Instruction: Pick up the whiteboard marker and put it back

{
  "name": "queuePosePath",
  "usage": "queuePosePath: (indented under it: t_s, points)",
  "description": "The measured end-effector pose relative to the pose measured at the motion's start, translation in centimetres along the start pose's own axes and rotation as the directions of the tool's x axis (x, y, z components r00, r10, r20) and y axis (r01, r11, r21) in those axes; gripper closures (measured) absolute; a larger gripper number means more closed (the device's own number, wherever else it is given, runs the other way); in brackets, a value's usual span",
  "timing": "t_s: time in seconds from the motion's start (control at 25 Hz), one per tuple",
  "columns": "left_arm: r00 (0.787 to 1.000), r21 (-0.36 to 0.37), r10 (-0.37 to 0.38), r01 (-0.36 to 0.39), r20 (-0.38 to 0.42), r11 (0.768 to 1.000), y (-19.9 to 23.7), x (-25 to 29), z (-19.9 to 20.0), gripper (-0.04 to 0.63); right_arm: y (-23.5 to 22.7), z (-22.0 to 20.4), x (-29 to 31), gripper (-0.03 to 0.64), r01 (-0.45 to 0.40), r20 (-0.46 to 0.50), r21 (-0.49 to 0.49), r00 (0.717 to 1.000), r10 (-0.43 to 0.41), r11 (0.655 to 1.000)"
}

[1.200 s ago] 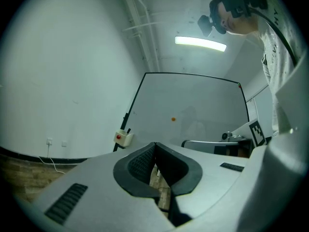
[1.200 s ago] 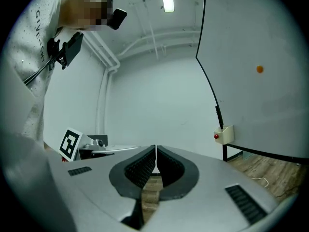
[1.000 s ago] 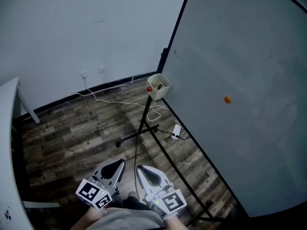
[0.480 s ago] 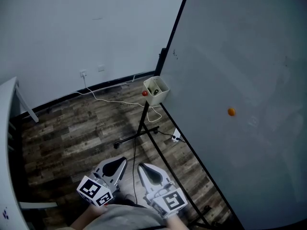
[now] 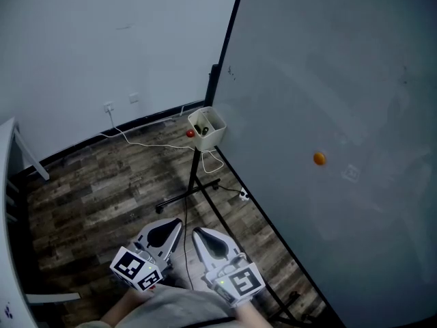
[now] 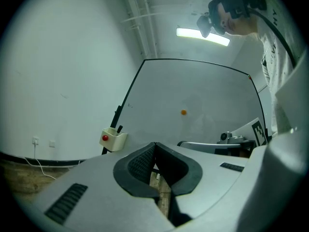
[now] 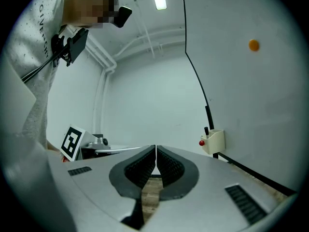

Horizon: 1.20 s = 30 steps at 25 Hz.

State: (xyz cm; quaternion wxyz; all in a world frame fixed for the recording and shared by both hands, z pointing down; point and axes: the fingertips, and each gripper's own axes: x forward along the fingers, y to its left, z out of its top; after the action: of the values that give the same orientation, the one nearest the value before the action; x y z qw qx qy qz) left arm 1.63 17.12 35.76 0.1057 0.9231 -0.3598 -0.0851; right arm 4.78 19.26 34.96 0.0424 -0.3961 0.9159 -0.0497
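Observation:
A cream holder box [image 5: 207,128] hangs at the whiteboard's [image 5: 328,101] lower left corner, and a dark whiteboard marker [image 5: 200,130] stands inside it. A red magnet [image 5: 190,134] sticks to the box's side. Both grippers sit low in the head view, well short of the box and pointing toward it. My left gripper [image 5: 175,223] is shut and empty. Beside it my right gripper [image 5: 198,234] is also shut with nothing between its pads. The left gripper view shows the box [image 6: 114,138] with the marker [image 6: 119,128] ahead on the left. The right gripper view has the box [image 7: 215,141] and marker [image 7: 206,130] ahead on the right.
An orange magnet [image 5: 319,158] sticks to the whiteboard. The board's black stand legs [image 5: 188,193] spread over the wooden floor, with a white cable [image 5: 160,142] and a power strip [image 5: 244,196] lying there. A white table edge [image 5: 7,203] is at the far left.
The holder box and board have shifted left and grown slightly in the head view as I moved along the floor. Both grippers stay shut and side by side.

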Motion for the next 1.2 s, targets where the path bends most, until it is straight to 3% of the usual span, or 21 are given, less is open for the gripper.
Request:
queuePosePath:
  t_s: [0.36, 0.64, 1.2]
  points:
    - [1.000, -0.011, -0.011, 0.011, -0.012, 1.000, 0.7, 2.0, -1.1, 0.580, -2.0, -0.7, 0.3, 0.595, 0.024, -0.004, 0.004, 1.000, -0.024, 1.000]
    - [0.997, 0.000, -0.079, 0.079, -0.018, 0.997, 2.1, 6.4, -0.8, 0.580, -5.1, -0.2, 2.8, 0.596, 0.055, 0.000, -0.008, 0.999, -0.055, 0.998]
    - [0.990, -0.021, -0.127, 0.126, -0.058, 0.992, 10.2, 13.8, 0.0, 0.580, -11.9, -0.5, 11.0, 0.595, 0.070, -0.035, 0.016, 0.997, -0.069, 0.997]
